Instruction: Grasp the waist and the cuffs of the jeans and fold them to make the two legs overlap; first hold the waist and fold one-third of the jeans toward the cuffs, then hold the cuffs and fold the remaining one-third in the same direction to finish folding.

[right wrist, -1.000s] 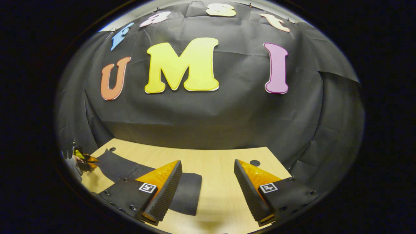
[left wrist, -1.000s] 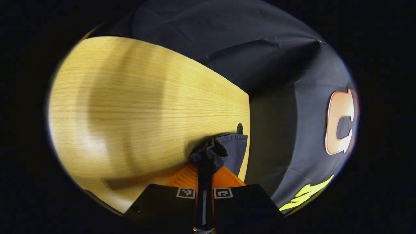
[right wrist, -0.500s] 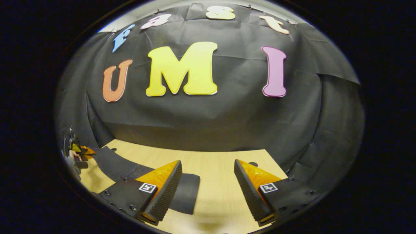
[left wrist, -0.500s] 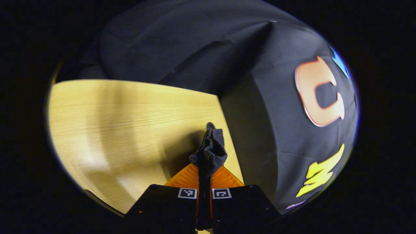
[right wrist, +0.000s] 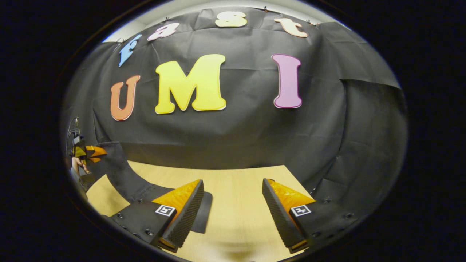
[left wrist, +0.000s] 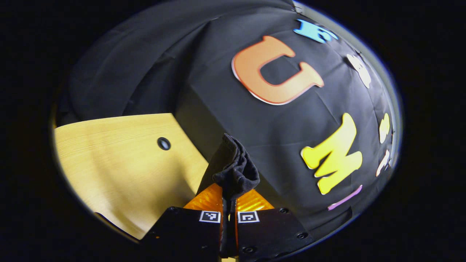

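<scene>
Centrally, a pale wooden table point(right wrist: 233, 203) is seen across the lower half of the right gripper view, with dark jeans point(right wrist: 123, 174) draped up from it toward the left edge — one end lifted, the other lying flat. At lower centre of the left gripper view, a bunched fold of the jeans point(left wrist: 235, 171) is pinched between the closed fingers of the left gripper point(left wrist: 228, 198). The right gripper point(right wrist: 233, 214) is held wide apart at lower centre — nothing is gripped.

Jeans point(right wrist: 120, 171) end higher off the table point(right wrist: 236, 182), in raised left tool point(left wrist: 228, 193).
</scene>
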Available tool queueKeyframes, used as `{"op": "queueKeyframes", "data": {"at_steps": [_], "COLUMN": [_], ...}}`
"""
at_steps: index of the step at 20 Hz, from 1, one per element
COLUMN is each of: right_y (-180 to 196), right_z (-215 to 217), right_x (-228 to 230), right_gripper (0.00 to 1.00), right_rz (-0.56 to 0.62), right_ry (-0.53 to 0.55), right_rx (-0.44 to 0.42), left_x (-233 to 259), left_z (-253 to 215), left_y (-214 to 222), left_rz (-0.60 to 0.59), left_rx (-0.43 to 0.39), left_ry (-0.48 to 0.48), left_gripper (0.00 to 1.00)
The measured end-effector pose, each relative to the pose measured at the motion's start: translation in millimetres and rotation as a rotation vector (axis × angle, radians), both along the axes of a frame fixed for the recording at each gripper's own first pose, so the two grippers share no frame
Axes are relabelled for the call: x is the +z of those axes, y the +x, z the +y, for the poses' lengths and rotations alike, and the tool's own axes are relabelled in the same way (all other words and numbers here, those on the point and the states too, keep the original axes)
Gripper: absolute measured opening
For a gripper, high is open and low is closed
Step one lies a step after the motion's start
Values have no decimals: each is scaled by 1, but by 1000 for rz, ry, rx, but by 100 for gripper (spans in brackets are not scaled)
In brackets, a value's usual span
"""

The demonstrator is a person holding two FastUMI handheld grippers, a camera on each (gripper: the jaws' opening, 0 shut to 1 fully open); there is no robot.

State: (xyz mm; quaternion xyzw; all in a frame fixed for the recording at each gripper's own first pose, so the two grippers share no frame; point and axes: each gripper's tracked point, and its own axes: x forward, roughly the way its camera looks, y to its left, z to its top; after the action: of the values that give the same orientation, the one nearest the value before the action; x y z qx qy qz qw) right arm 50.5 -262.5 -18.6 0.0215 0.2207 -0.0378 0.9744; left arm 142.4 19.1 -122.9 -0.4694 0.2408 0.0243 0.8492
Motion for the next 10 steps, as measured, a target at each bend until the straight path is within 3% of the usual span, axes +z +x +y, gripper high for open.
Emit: {"op": "queueKeyframes", "data": {"at_steps": [6, 10], "right_y": [-28, -50], "right_z": [-30, -55], "right_x": [8, 15], "right_gripper": [99, 99], "right_rz": [-5, -7], "right_ry": [-1, 1], "right_rx": [-44, -94], "left_x": [31, 17], "left_z": [-93, -160], "left_y": [-11, -25], "left_rz": [-58, -39], "left_rx": [-189, -315], "left_ry": [35, 64], "left_gripper": [3, 3]}}
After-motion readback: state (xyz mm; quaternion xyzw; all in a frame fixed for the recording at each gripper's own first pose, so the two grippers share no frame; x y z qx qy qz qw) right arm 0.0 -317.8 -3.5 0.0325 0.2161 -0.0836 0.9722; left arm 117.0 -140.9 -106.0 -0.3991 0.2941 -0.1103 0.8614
